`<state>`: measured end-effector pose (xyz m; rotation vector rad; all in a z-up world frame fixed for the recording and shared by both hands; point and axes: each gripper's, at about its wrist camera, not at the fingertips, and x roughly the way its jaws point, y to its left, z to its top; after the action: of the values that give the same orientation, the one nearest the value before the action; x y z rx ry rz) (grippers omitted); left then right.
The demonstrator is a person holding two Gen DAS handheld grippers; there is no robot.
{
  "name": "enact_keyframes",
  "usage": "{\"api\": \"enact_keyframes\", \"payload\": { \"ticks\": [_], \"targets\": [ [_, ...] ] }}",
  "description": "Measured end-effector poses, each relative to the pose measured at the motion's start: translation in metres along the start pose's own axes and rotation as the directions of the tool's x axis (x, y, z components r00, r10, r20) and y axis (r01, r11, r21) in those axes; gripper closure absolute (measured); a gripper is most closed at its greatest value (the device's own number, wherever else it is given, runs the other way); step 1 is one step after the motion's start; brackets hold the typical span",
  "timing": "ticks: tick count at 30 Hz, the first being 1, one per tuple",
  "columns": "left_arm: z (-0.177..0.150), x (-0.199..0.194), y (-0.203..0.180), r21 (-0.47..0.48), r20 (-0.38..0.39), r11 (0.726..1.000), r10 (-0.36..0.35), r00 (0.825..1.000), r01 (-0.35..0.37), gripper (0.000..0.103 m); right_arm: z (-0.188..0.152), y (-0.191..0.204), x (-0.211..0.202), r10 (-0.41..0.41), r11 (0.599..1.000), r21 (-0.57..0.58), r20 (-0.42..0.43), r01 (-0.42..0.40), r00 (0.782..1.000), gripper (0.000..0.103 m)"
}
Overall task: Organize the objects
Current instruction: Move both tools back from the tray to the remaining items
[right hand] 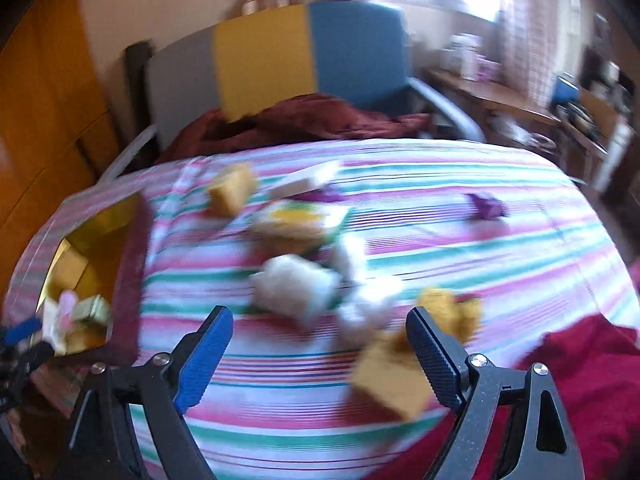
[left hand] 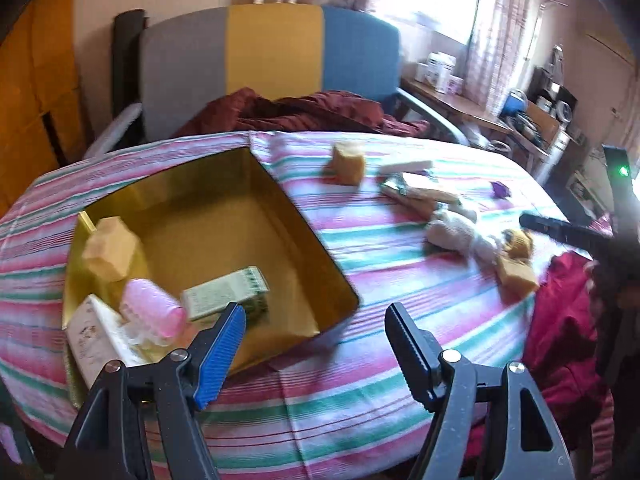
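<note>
Left wrist view shows one gold-lined box [left hand: 224, 216], square with a smooth, shiny inside, sunk into the striped cloth of the tabletop [left hand: 360, 360]. Four things lie in its near left corner: one tan faceted block [left hand: 110, 254], one pink ribbed roller-shaped piece [left hand: 154, 312], one pale green printed carton [left hand: 226, 292] and one white flat carton [left hand: 94, 336]. Out on the cloth, right of the box, I count two more tan blocks, one far [left hand: 346, 162] and one near the right edge [left hand: 516, 276], one white flat stick [left hand: 406, 167], one shiny wrapped packet [left hand: 420, 192], one small purple piece [left hand: 500, 189] and one soft plush toy [left hand: 480, 238], white with a yellow-brown end. The left claw [left hand: 316, 344] stands wide open with nothing between its ridged pads, over the cloth just beside the box's near right corner. One pad is blue [left hand: 222, 354]; the other shows its black toothed side.

Right wrist view is heavily blurred. The right claw [right hand: 320, 354] is also wide open and holds nothing; the near tan block [right hand: 384, 380] lies just inside its right pad, and whether they touch I cannot tell. A red cloth [right hand: 580, 380] bunches at the right edge. One chair [left hand: 272, 52] stands behind the tabletop, its back in three panels of grey, yellow and blue, with dark red fabric [left hand: 300, 112] heaped on the seat.
</note>
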<state>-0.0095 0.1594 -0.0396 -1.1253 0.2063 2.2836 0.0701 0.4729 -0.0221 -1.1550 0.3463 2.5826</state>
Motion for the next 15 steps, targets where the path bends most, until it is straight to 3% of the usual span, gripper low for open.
{"api": "enact_keyframes", "payload": {
  "ticks": [7,11,15],
  "targets": [
    [0.010,0.015,-0.034,0.090,-0.042,0.993,-0.079,0.996,0.082,0.030,0.001,-0.078,-0.013,-0.102,0.964,0.249,0.010,0.096,0.995,0.012],
    [0.017,0.026,-0.052,0.139,-0.062,0.982,-0.116,0.991,0.124,0.030,-0.009,-0.108,-0.010,-0.088,0.928,0.363,-0.007,0.084,0.996,0.012],
    [0.027,0.044,-0.068,0.171,-0.089,0.975,-0.126,0.988,0.140,0.030,-0.017,-0.115,-0.004,-0.076,0.916,0.394,-0.015,0.076,0.997,0.012]
  ]
}}
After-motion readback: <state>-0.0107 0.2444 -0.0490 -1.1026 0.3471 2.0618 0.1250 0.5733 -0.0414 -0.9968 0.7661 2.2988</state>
